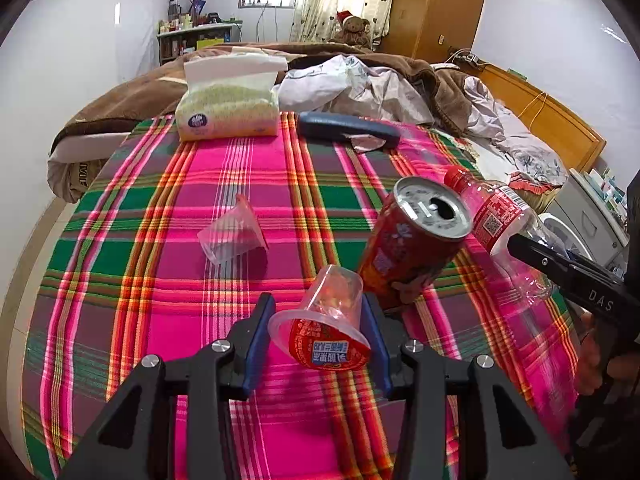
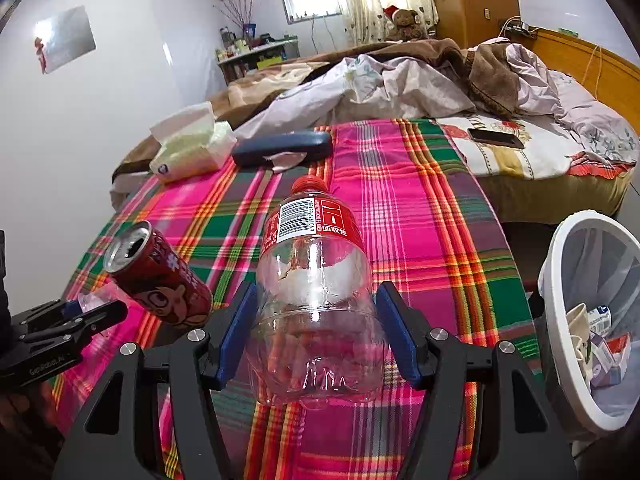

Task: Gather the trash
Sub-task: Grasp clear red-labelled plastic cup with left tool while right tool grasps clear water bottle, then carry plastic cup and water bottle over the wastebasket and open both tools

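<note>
Lying on its side between the blue pads of the left gripper, a clear plastic cup with a red printed lid is seen; the right pad touches it, while a gap shows at the left pad, so a firm clamp cannot be confirmed. An empty plastic bottle with a red label and cap is clamped by the right gripper, its neck pointing away. Just beside the cup, a red drink can (opened, tilted) rests on the plaid cloth covering the desk. A small clear plastic bag lies further out. Near the far edge, a tissue pack and a dark blue case are found. A mesh wastebasket holding scraps stands to the right of the desk, with the bed beyond.
</note>
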Motion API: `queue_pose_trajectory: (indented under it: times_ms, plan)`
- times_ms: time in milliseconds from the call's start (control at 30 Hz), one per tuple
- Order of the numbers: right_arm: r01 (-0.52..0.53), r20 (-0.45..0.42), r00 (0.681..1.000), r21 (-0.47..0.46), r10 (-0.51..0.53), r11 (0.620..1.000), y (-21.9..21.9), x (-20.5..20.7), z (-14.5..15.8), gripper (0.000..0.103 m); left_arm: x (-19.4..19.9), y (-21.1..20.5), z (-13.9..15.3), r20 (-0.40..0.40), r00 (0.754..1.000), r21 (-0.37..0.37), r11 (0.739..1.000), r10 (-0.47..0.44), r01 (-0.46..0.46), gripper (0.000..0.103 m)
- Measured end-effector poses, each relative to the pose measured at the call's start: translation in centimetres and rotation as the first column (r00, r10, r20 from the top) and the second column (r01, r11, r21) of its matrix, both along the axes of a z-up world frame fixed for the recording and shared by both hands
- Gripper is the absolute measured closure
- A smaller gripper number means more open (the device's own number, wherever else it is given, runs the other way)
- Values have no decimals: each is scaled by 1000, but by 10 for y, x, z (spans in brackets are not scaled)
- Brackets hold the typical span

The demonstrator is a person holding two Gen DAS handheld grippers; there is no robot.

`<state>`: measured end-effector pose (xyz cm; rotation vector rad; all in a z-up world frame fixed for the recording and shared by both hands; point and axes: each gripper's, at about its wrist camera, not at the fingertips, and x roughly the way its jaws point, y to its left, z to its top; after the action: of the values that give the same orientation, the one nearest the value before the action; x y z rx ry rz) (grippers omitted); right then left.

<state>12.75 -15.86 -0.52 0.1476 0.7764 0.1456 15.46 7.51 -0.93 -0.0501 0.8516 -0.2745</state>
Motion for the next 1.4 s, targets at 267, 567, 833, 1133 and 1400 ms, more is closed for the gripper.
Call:
queue_pose_trajectory:
  times_ms: [267,567,833,1133,1400]
  plan:
    - [31,37,999,14,-31,999,-14,-11,11,40,-17,-8,22,56,998,-8,1000,0,0,58]
    - [72,92,993,20,-73,997,-36,-28,28,40,-33,-33,49,120,992,-12,1000,-27,28,58]
    - [122,120,985,15,-122,992,-59,-44,37,40,-38,-74,63,149,984,-13,995,-100,103,58]
    - [210,144,968,-1,-208,978,-102,-59,44,40,-42,-140,71,165,964,-12,977,-208,213,58]
    - [292,139,948,-15,-287,956,-140,-74,42,40,-42,-207,72,167,935,-15,948,-312,319,58]
